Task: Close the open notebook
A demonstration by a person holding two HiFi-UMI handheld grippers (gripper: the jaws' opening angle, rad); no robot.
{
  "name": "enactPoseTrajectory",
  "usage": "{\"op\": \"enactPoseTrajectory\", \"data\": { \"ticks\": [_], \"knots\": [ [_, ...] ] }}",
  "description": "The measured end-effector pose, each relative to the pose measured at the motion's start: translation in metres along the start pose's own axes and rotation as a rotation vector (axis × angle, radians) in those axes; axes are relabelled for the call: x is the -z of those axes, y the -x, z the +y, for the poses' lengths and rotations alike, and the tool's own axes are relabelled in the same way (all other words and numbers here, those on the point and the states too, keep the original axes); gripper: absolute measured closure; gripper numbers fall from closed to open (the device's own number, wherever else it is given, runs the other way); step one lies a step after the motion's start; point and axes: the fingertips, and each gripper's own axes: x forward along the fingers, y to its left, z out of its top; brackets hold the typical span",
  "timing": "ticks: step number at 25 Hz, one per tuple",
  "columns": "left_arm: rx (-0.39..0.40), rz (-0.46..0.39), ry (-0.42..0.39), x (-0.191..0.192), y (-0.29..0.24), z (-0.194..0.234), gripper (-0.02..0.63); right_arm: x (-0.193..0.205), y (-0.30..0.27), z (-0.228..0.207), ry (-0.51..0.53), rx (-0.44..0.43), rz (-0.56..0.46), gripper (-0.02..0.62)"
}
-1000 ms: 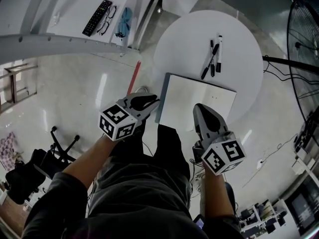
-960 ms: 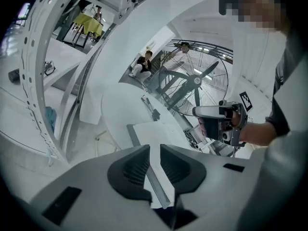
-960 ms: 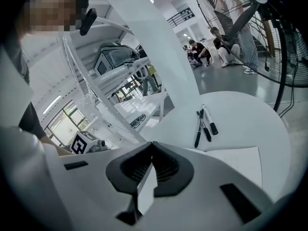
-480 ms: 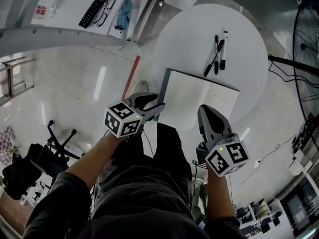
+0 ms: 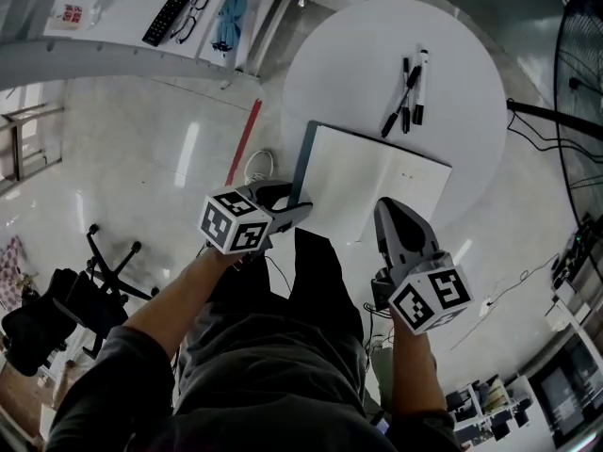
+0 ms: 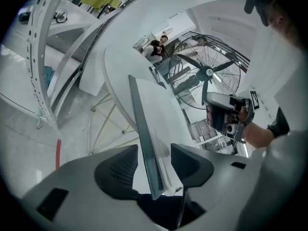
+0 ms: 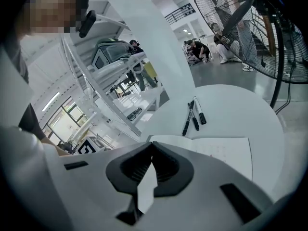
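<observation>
White pages face up: the notebook (image 5: 377, 191) lies open on the near part of the round table (image 5: 358, 55), and its near left corner seems to reach over the rim. This probably makes the edge easier to take from the side. Three pens (image 5: 407, 97) lie farther away on the table, well apart from it and out of the way.

At the left edge of the notebook is the left gripper (image 5: 297, 205). Its jaws have just been opening and now stand wide apart. In the left gripper view the thin grey-blue cover edge stands between them, but neither pad presses on it. I judge that the cover must be pinched here so that it can be swung over to the right onto the pages.

On the near right side is the right gripper (image 5: 384, 205), above the near edge of the right page. Its jaws are pressed together at the tips with nothing gripped. Perhaps it waits there to steady the page.
</observation>
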Motion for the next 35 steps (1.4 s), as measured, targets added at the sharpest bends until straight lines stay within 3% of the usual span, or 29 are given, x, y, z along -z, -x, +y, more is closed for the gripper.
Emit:
{"op": "enactPoseTrajectory", "data": {
  "ticks": [16,35],
  "knots": [
    [-0.024,0.005,-0.053,0.002,0.012,-0.019,0.523,0.008,0.02,0.005,-0.018,0.006,-0.038,0.574],
    [0.025,0.017,-0.179,-0.023,0.026,-0.099,0.538,-0.006,0.075,-0.002,-0.06,0.025,-0.181,0.575]
  ]
}}
